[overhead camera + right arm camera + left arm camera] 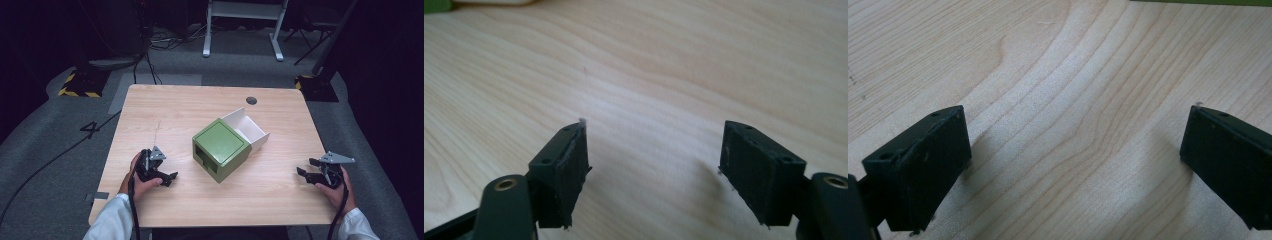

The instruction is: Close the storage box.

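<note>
Green box (221,149) sits mid-table (165,110) with its white drawer (248,129) pulled out behind, between your left gripper (166,178) and right gripper (306,172), both jaws spread wide, empty, no legible markings.

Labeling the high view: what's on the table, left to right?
left gripper → green box → white drawer pulled out of the box's far right side → right gripper, both grippers with jaws open.
</note>
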The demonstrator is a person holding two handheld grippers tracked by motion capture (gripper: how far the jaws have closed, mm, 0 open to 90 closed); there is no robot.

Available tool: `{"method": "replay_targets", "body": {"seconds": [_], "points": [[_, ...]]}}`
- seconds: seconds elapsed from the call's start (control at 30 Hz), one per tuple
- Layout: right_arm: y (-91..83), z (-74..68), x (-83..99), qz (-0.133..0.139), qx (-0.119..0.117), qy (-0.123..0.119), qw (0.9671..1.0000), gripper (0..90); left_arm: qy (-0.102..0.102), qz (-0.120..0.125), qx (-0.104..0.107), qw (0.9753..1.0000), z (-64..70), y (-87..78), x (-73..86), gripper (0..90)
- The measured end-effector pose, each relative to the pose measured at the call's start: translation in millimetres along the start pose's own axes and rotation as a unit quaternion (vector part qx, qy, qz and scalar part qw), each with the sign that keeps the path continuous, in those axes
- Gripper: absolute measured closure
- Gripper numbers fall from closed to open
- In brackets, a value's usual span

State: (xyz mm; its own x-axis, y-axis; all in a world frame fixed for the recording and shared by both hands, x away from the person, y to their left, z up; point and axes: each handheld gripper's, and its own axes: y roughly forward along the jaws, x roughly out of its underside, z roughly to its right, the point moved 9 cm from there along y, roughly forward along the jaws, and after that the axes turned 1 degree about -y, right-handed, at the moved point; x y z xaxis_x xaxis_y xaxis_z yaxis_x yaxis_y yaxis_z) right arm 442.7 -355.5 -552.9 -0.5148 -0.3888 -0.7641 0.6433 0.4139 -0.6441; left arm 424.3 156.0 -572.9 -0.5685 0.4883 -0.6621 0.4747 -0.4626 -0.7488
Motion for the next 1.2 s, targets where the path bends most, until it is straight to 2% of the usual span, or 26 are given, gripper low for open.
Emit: {"method": "replay_targets", "body": {"seconds": [0.13, 0.27, 0.33, 0.4, 0.57, 0.63, 0.8, 1.03, 1.1, 1.2], "points": [[1.0, -2.8, -24.4, 0.001, 0.004, -0.028, 0.9996, 28.8, 0.0, 0.0, 0.0, 1.0, 0.0, 0.0, 0.0, 0.2], [6.8, -3.4, -42.9, 0.004, 0.008, -0.039, 0.9992, 30.1, 0.0, 0.0, 0.0, 1.0, 0.0, 0.0, 0.0, 0.2], [8.4, -4.6, -46.9, 0.004, 0.004, -0.039, 0.9992, 30.3, 0.0, 0.0, 0.0, 1.0, 0.0, 0.0, 0.0, 0.2], [12.2, -6.9, -59.1, 0.005, 0.001, -0.046, 0.9989, 31.6, 0.0, 0.0, 0.0, 1.0, 0.0, 0.0, 0.0, 0.2], [18.0, -6.2, -87.3, 0.027, -0.019, -0.021, 0.9992, 33.5, 0.0, 0.0, 0.0, 1.0, 0.0, 0.0, 0.0, 0.2], [24.4, -6.2, -97.5, 0.022, -0.015, -0.023, 0.9994, 34.2, 0.0, 0.0, 0.0, 1.0, 0.0, 0.0, 0.0, 0.2], [39.3, -13.1, -122.0, 0.038, -0.02, -0.017, 0.9989, 38.9, 0.0, 0.0, 0.0, 1.0, 0.0, 0.0, 0.0, 0.2], [58.3, -24.9, -135.9, 0.036, -0.038, -0.019, 0.9984, 44.0, 0.0, 0.0, 0.0, 1.0, 0.0, 0.0, 0.0, 0.2], [64.2, -29.3, -139.7, 0.037, -0.049, -0.017, 0.998, 45.1, 0.0, 0.0, 0.0, 1.0, 0.0, 0.0, 0.0, 0.2], [72.3, -33.5, -140.9, 0.026, -0.046, -0.029, 0.9982, 47.7, 0.0, 0.0, 0.0, 1.0, 0.0, 0.0, 0.0, 0.1]]}}
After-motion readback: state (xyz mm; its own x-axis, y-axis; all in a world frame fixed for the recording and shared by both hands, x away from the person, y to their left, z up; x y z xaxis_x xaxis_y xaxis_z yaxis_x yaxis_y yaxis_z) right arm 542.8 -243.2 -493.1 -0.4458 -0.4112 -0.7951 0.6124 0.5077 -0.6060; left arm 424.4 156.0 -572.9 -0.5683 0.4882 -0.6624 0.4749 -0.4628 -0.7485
